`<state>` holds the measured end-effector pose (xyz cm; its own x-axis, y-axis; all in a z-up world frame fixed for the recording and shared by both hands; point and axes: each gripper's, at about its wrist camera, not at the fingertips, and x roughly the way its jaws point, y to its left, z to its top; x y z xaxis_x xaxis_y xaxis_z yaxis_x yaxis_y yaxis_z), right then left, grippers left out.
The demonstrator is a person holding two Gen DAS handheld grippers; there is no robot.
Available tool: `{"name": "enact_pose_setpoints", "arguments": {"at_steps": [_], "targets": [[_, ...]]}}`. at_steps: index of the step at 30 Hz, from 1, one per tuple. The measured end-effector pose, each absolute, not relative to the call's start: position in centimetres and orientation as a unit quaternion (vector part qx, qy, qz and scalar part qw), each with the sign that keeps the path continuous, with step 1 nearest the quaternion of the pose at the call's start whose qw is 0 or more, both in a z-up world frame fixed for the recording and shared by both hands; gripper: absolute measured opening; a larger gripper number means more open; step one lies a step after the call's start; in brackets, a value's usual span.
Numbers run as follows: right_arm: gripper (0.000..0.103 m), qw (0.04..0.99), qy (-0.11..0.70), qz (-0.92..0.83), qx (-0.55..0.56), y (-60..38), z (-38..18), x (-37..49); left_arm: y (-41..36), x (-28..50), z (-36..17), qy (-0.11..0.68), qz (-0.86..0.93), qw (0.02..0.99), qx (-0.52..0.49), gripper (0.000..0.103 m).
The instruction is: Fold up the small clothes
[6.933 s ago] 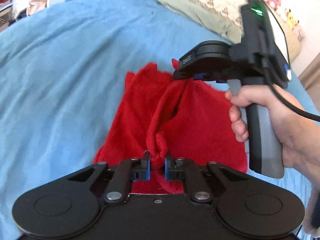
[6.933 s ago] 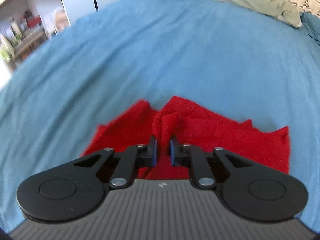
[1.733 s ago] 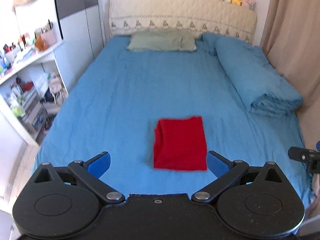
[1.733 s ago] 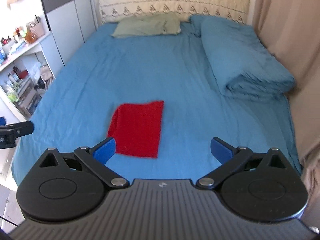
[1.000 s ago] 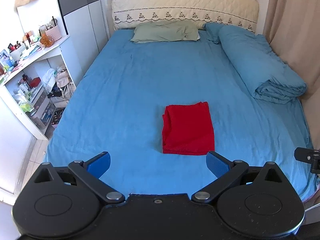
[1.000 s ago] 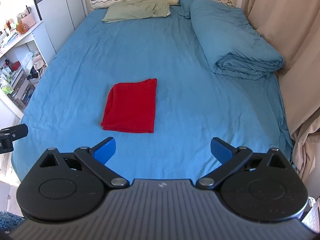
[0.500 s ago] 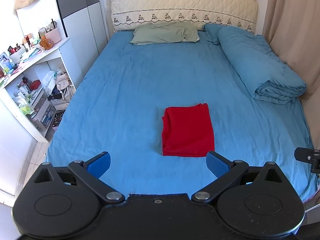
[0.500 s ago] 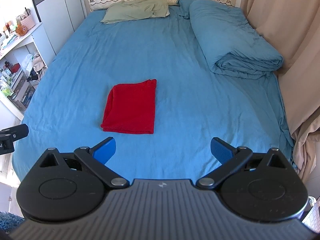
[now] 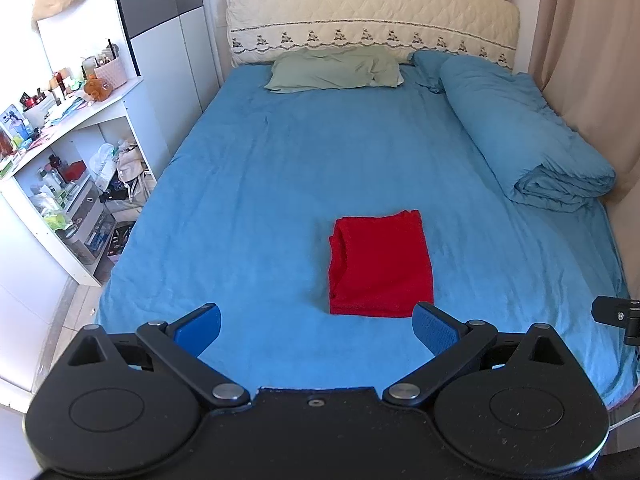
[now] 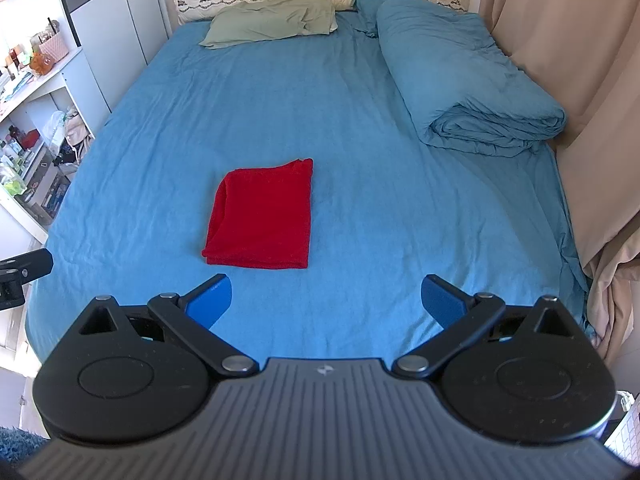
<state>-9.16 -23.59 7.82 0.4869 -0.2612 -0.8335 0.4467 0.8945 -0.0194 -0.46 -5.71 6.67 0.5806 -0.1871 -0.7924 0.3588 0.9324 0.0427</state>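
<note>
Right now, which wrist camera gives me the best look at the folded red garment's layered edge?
The left wrist view: the red garment sits nearly centred and its stacked folds show along the left side. The right wrist view shows it whole too, but off to the left, with that edge less distinct.

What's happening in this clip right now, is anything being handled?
Nothing is being held. A red garment lies folded into a neat rectangle on the blue bedsheet, near the foot of the bed. The left claw and the right claw are both open and empty, held back from the bed and well clear of the cloth. A rolled blue duvet and a green pillow sit further up. The fold looks finished.
</note>
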Motion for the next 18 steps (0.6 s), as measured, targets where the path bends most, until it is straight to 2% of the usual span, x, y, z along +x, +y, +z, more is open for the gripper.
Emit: {"name": "enact_pose_setpoints", "arguments": {"at_steps": [18], "targets": [[0.103,0.857,0.459,-0.212,0.100,-22.6,7.8,-9.2,-5.2,0.1,6.7,0.427,-0.151,0.886,0.097,0.103]]}}
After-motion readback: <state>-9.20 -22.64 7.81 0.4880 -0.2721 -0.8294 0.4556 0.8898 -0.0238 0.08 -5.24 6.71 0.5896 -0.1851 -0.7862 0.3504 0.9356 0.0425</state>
